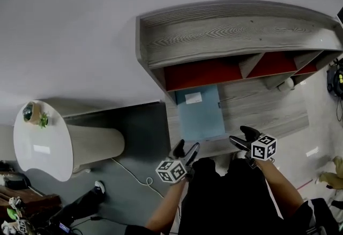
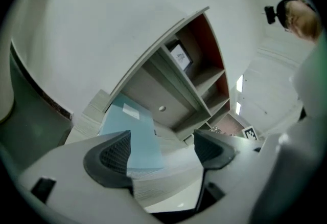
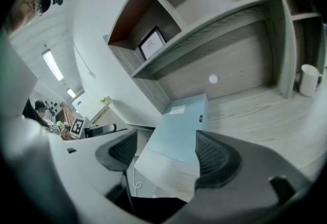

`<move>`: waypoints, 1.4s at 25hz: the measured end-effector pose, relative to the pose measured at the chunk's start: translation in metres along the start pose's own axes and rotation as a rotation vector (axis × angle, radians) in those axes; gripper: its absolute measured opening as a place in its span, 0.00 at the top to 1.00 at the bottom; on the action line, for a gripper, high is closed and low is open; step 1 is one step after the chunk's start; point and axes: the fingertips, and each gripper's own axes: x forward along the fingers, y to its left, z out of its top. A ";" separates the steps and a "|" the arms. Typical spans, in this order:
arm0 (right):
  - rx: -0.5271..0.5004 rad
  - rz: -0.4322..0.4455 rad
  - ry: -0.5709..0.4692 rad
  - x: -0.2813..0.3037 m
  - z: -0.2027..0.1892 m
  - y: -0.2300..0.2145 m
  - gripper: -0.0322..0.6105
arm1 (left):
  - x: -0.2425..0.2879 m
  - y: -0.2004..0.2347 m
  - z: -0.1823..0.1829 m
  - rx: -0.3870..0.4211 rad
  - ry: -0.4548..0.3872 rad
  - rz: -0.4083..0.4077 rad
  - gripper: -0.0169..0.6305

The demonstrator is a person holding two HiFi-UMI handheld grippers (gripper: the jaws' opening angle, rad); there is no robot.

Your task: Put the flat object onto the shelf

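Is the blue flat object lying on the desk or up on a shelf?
Lying flat: the blue flat object rests on the desk, below the shelf unit.

Soft even daylight; fisheye edges dark, blurred

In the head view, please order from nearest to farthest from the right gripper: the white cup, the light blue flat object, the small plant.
1. The light blue flat object, on the desk just left of the right gripper.
2. The white cup, farther back, to the right.
3. The small plant, on the round white table, far left.
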 end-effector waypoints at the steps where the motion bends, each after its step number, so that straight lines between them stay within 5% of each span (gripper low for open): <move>1: -0.014 0.003 -0.009 -0.008 0.002 0.002 0.43 | 0.000 -0.006 -0.002 0.029 -0.014 0.001 0.37; 4: -0.027 0.021 -0.037 -0.033 0.008 0.004 0.50 | -0.001 -0.021 -0.002 0.081 -0.068 0.030 0.45; 6: -0.026 0.022 -0.073 -0.050 0.014 0.001 0.55 | -0.003 -0.039 0.001 0.110 -0.119 0.032 0.83; 19: -0.164 -0.043 -0.258 -0.179 0.035 -0.044 0.92 | 0.031 -0.197 -0.034 0.311 -0.216 0.029 0.94; 35: -0.338 -0.074 -0.323 -0.300 0.019 -0.081 0.95 | 0.025 -0.274 -0.088 0.410 -0.273 0.255 0.95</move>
